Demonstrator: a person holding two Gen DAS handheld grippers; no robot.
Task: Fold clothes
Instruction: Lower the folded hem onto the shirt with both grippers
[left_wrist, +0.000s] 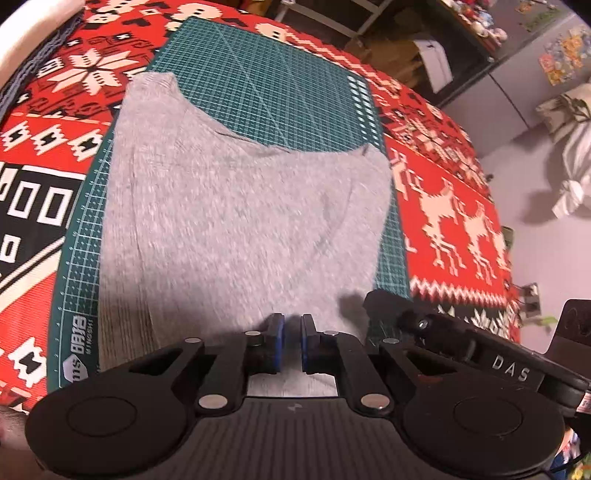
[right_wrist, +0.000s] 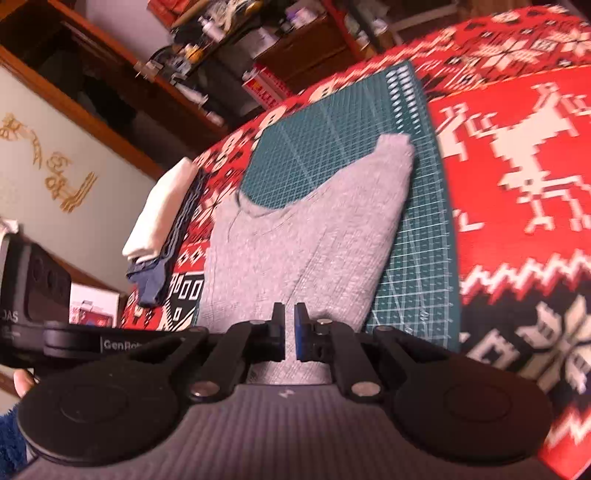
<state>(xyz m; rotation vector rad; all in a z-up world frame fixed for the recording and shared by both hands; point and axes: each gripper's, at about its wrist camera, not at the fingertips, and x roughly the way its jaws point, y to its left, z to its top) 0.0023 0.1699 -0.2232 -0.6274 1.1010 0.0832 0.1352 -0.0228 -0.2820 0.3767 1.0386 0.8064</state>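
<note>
Lying on the green mat (left_wrist: 273, 92), the grey shirt (left_wrist: 236, 221) spreads from the mat's near edge toward its middle, sleeves folded inward. Left gripper (left_wrist: 291, 343) and right gripper (right_wrist: 290, 332) each hover low at the shirt's near hem, jaws nearly shut with a slim gap; whether cloth is pinched cannot be told, since the fingertips hide the hem.

Left view only: the shirt overhanging the mat's left edge, the right gripper's body at the lower right, and a crumpled white cloth (left_wrist: 572, 162) on the floor. Right view only: a stack of folded clothes (right_wrist: 162, 225) on the red blanket (right_wrist: 517, 221) beyond the mat's left edge, shelves (right_wrist: 221, 48), and a fingertip at the left border. Motion blur softens the right view.
</note>
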